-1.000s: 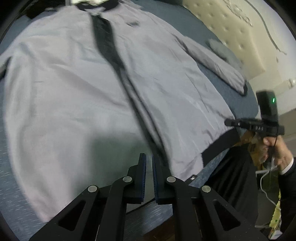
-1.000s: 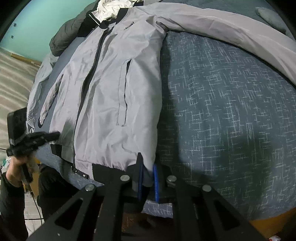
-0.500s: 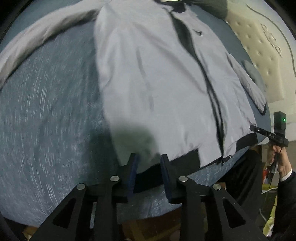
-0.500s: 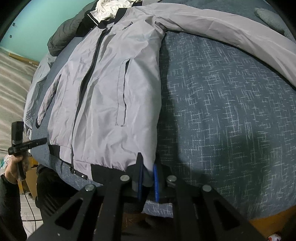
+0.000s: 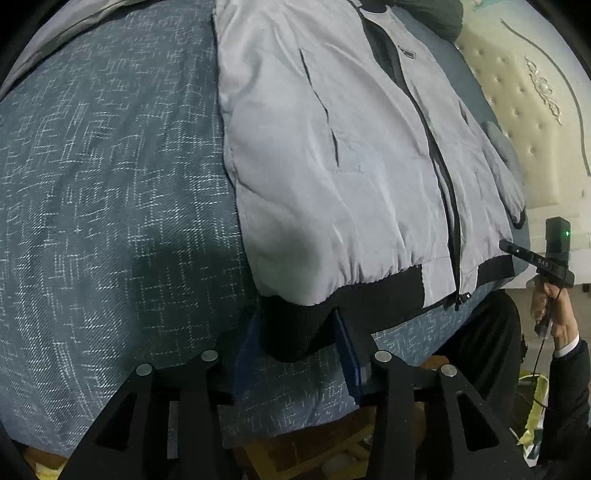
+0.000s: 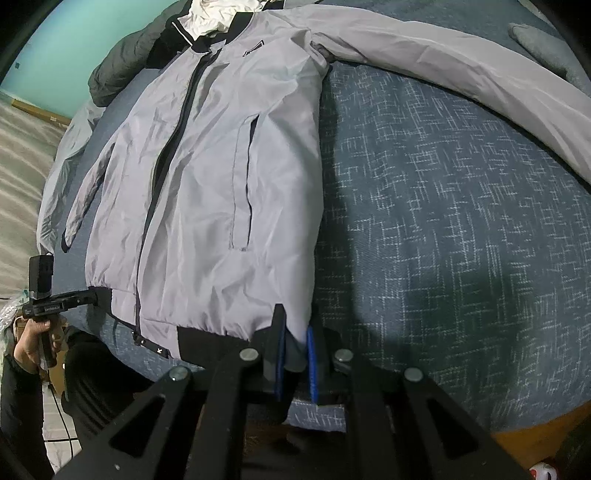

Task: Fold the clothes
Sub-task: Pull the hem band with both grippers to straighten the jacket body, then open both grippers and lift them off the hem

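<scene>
A grey jacket (image 5: 332,177) with a black zip and black hem lies front up on the blue bedspread (image 5: 110,221). In the left wrist view my left gripper (image 5: 297,332) straddles the near corner of the black hem band (image 5: 295,328); its jaws are opening and the pads stand beside the cloth without pinching it. In the right wrist view my right gripper (image 6: 295,343) is shut on the other hem corner of the jacket (image 6: 221,177). Each gripper also shows from the other side: the right gripper (image 5: 517,253) and the left gripper (image 6: 79,299), both held in hands.
One long sleeve (image 6: 461,74) stretches across the bedspread (image 6: 461,240). A dark green garment (image 6: 125,62) and a white one (image 6: 218,16) lie beyond the collar. A cream tufted headboard (image 5: 524,122) stands at the right. The bed's wooden edge (image 6: 535,435) runs below the grippers.
My left gripper slid from the jacket's middle to the hem corner at its side, and its jaws went from shut to apart. The right gripper kept its grip in place.
</scene>
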`<state>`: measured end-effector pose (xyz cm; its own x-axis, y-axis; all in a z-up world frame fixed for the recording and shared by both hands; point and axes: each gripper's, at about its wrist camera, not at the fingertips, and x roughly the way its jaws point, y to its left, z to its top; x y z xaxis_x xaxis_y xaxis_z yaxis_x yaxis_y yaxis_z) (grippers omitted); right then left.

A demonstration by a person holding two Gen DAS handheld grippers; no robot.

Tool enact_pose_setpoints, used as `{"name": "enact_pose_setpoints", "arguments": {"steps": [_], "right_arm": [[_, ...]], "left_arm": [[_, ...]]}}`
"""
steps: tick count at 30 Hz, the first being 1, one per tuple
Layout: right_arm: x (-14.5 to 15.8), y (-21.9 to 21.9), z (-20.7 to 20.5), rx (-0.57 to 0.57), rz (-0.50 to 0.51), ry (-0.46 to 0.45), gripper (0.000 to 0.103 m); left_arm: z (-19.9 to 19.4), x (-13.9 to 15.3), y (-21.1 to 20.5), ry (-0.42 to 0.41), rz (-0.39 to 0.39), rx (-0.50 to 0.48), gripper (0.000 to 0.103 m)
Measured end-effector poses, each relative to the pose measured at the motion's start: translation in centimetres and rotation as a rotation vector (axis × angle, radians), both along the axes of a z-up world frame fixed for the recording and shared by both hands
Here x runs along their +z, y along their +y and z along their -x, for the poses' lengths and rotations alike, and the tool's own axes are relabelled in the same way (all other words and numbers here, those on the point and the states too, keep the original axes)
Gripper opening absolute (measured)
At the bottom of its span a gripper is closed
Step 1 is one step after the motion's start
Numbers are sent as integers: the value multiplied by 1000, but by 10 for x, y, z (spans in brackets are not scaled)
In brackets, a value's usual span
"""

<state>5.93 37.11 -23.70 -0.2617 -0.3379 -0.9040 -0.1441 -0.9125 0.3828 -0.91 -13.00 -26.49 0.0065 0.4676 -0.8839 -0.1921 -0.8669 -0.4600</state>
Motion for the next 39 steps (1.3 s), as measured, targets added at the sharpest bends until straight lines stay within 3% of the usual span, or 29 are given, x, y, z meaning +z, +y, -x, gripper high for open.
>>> {"name": "enact_pose_setpoints", "arguments": {"steps": [2,3,7,14,24,27,32,39], "right_arm": [[2,0,0,5,-6,4,9],[3,-1,0,7,-10,7,9],[12,-4,2,25,-32,21,9],[21,-9,0,66,-53,36,9],[8,-10,-2,70,-66,9,10],[19,-8,0,65,-68,18,15],[46,1,4,53,-78,32,29],[74,9,23,27,-70,112,29]], "left_arm": [[-1,2,2,13,8,-18,18],[-2,4,2,18,7,-23,13],[-4,16,-1,38,1,-41,8],[-16,39,-11,61,36,-64,7],[-25,24,-2,31,88,-53,7],[-21,32,-6,34,67,-17,9],[-18,57,-13,63,61,10,26],[5,91,-25,167,87,55,27]]}}
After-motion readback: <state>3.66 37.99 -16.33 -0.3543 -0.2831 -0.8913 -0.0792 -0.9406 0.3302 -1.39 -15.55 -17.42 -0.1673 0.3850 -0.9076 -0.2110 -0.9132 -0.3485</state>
